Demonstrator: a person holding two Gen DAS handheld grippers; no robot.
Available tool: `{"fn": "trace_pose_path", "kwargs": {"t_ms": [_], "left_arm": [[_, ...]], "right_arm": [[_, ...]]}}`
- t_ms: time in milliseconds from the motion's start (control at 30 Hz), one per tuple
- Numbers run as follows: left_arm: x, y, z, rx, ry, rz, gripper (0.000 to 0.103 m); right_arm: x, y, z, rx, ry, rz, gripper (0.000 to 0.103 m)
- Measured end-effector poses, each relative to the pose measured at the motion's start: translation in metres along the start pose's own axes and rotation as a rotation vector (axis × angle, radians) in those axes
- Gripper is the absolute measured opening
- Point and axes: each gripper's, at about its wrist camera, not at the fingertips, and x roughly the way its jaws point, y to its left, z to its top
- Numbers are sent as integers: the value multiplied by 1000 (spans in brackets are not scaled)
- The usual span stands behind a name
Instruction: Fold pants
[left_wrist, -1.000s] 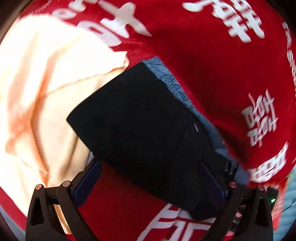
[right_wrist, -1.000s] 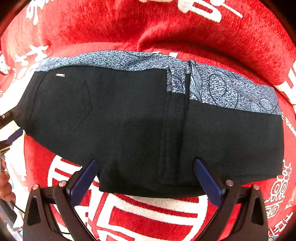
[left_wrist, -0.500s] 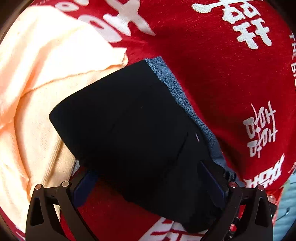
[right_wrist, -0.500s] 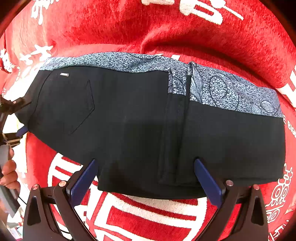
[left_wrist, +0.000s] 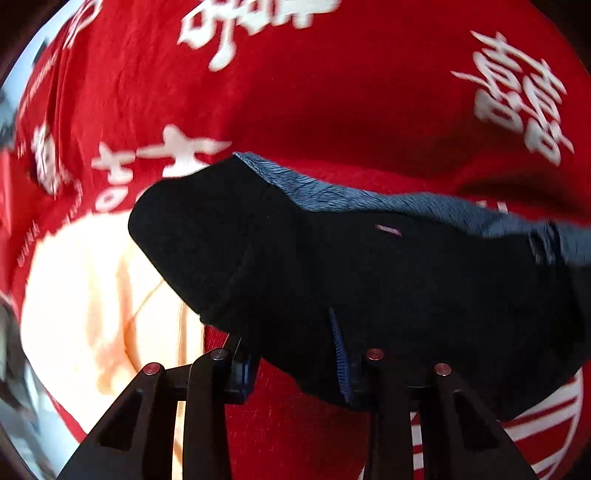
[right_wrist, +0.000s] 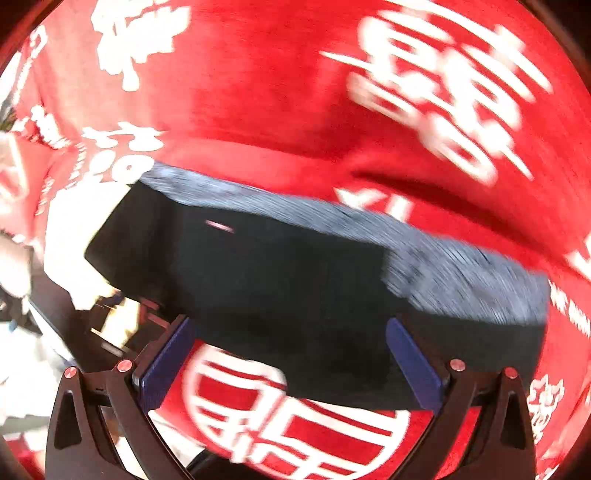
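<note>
Left wrist: one pants (left_wrist: 388, 280), one cream cloth (left_wrist: 96, 306).

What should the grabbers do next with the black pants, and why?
Probably the left gripper should lift its pinched edge of the black pants and carry it over toward the other end. Its jaws look closed on the cloth, which is raised at that side. The right gripper is open, holding nothing, with the pants flat on the red blanket.

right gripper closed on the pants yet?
No: the right gripper stands wide open, with its blue pads apart at the near edge of the black pants.
</note>
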Motion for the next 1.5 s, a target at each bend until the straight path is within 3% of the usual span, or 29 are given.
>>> {"fn": "trace_pose_path", "kwargs": {"t_ms": [200, 333, 500, 533, 567, 600, 633, 667, 733, 867, 1067, 1333, 1500], "left_arm": [[2, -8, -5, 56, -10, 18, 36], [2, -13, -6, 75, -26, 28, 36], [2, -11, -4, 53, -31, 21, 36], [2, -11, -4, 53, -34, 22, 36], [2, -10, -6, 55, -36, 23, 36], [3, -11, -6, 56, -30, 20, 36], [3, -11, -7, 57, -23, 16, 36], [0, -13, -7, 62, -30, 16, 36], [-10, -16, -8, 94, -59, 22, 36], [-37, -34, -1, 162, -125, 8, 36], [-87, -77, 9, 291, -222, -58, 36], [-143, -185, 21, 472, -269, -188, 36], [-149, -262, 12, 586, -271, -239, 36]], "right_arm": [[37, 110, 64, -207, 162, 82, 103], [83, 172, 84, -352, 306, 10, 103], [135, 192, 86, -375, 508, -51, 102], [143, 189, 85, -365, 541, -63, 94], [149, 184, 83, -343, 570, -66, 63], [151, 178, 82, -308, 587, -44, 43], [146, 172, 83, -275, 574, -17, 22], [139, 170, 82, -285, 549, 0, 20], [115, 163, 76, -325, 475, 40, 19], [65, 132, 65, -275, 354, 152, 19], [-17, 52, 33, -172, 149, 318, 19], [-97, -96, -43, 9, -89, 491, 19], [-110, -198, -103, 164, -183, 554, 22]]}}
